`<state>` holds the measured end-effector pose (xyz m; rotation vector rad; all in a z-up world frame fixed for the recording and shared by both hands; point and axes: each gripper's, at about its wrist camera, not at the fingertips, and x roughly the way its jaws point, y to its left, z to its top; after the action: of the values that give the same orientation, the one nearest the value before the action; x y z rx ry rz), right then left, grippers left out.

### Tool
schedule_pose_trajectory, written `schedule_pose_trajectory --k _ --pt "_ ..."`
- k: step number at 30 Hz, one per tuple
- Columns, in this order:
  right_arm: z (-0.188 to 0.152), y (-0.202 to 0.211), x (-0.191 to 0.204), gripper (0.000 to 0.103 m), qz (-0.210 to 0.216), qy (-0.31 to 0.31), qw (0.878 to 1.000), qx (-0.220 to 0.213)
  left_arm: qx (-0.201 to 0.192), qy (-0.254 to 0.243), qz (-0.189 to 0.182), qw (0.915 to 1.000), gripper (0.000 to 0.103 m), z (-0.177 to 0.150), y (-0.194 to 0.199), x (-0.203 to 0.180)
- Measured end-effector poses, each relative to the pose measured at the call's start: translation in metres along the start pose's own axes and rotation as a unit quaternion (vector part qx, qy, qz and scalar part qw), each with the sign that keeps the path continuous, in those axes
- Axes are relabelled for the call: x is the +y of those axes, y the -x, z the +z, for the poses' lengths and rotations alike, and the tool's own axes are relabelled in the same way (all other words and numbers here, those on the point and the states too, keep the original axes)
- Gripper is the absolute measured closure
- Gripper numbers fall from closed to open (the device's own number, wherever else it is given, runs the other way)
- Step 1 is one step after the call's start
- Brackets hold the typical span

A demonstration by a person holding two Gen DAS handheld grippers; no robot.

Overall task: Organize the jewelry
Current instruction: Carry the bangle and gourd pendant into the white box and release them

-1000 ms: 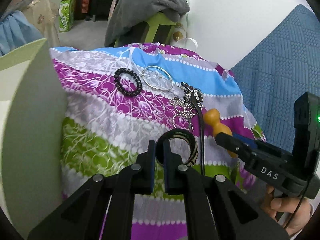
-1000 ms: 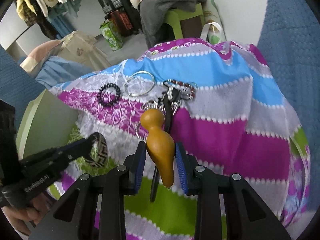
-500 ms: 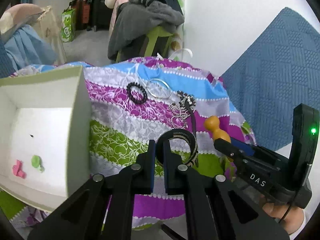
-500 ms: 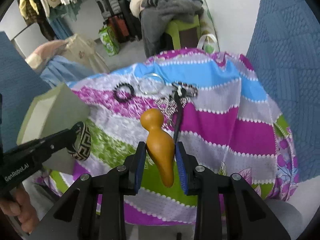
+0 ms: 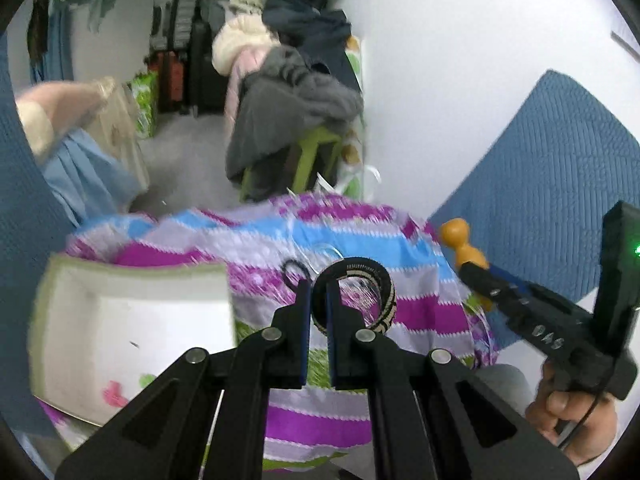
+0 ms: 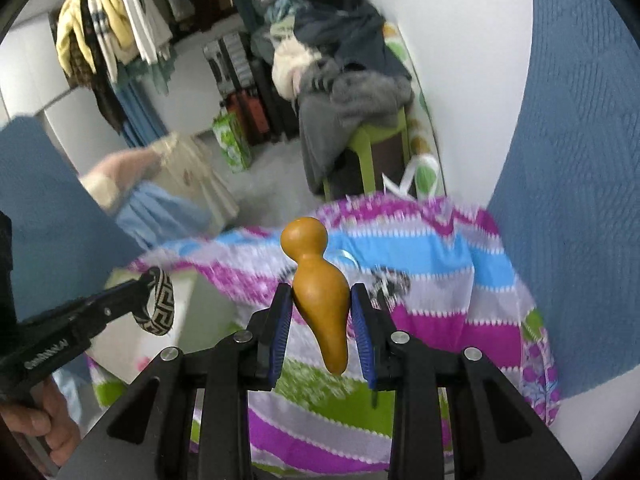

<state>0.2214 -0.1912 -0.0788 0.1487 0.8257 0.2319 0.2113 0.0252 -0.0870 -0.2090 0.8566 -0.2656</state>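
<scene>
**Both grippers lifted clear, each carrying one piece**

Both grippers have risen well above the striped cloth (image 5: 420,312) since the earlier frame, and the white box (image 5: 132,320) has come into view below on the left. The left gripper (image 5: 317,292) is clamped nearly closed on the patterned woven bangle (image 5: 384,296); the right gripper (image 6: 322,308) squeezes the orange gourd-shaped piece (image 6: 320,292) between its blue pads. Neither piece is in the box yet. A black ring (image 5: 294,270) and, blurred, what looks like other jewelry remain on the cloth, so most sorting appears left to do.
</scene>
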Motion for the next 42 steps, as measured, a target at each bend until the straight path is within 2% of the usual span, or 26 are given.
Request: schedule_pose_trajectory --k 7,12,16,25,28,32,42 --pt "0.028 0.021 0.038 0.076 0.012 0.016 0.999 -0.031 -0.031 -0.018 0.027 0.9990 0.096 0.019 0.045 0.023" --pt "0.032 0.021 0.068 0.076 0.029 0.023 0.999 -0.036 -0.043 -0.025 0.058 0.9971 0.096 0.024 0.071 0.051" --pt "0.025 0.011 0.093 0.076 0.042 0.031 0.998 -0.029 -0.045 -0.015 0.066 0.9967 0.096 0.018 0.081 0.074" --pt "-0.017 -0.041 0.150 0.076 0.070 0.062 0.995 0.039 0.000 0.027 0.077 0.9967 0.096 -0.021 0.057 0.137" --pt "-0.026 -0.060 0.157 0.076 0.068 0.069 0.993 0.063 0.010 0.027 0.102 0.9944 0.096 -0.032 0.046 0.148" --pt "-0.034 -0.078 0.168 0.075 0.059 0.086 0.991 0.082 0.032 0.029 0.109 0.9931 0.096 -0.046 0.029 0.163" --pt "-0.067 -0.116 0.181 0.075 0.059 0.081 0.986 0.133 0.078 0.057 0.098 0.9905 0.096 -0.077 -0.004 0.194"
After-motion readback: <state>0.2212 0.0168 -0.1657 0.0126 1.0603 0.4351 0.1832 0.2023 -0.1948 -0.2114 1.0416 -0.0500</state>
